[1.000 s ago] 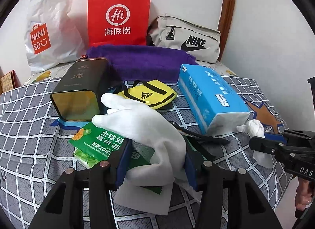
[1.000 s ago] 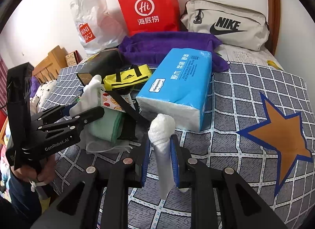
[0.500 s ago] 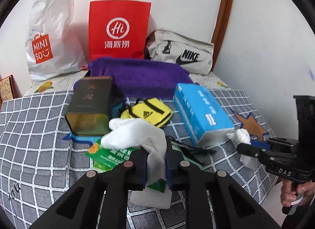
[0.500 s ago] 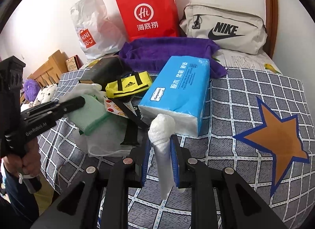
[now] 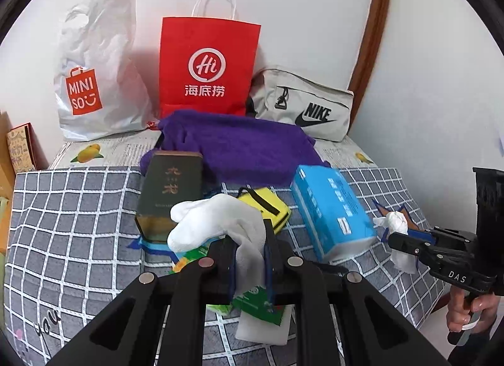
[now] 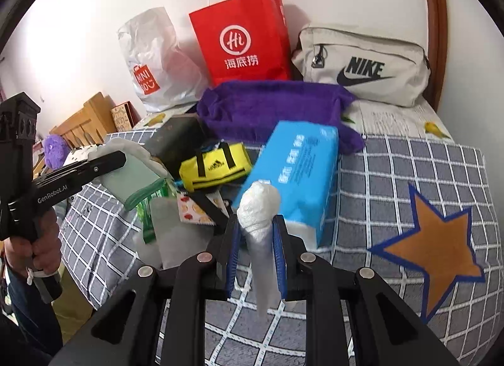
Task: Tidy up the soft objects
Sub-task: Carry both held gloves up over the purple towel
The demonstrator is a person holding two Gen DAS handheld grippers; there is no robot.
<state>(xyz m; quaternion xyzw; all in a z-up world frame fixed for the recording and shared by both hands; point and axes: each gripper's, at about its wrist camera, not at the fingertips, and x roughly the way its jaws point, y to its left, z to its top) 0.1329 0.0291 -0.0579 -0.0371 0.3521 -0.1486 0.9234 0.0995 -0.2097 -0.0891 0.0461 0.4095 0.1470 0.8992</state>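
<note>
Ahead of me the middle of the grey checked bedspread [image 6: 393,177] is crowded: a dark green tin box [image 5: 170,189], a small yellow zip bag [image 5: 267,208] and a blue tissue pack [image 6: 299,174] lie close together. A purple towel [image 5: 239,142] and standing bags block the back wall. I see open room on the right by the orange star patch [image 6: 431,249].

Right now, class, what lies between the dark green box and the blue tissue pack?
The yellow pouch, clearest in the left wrist view, between dark green box and blue tissue pack.

White sock [image 5: 220,221] and crumpled white bag [image 6: 259,208] hang pinched.
</note>
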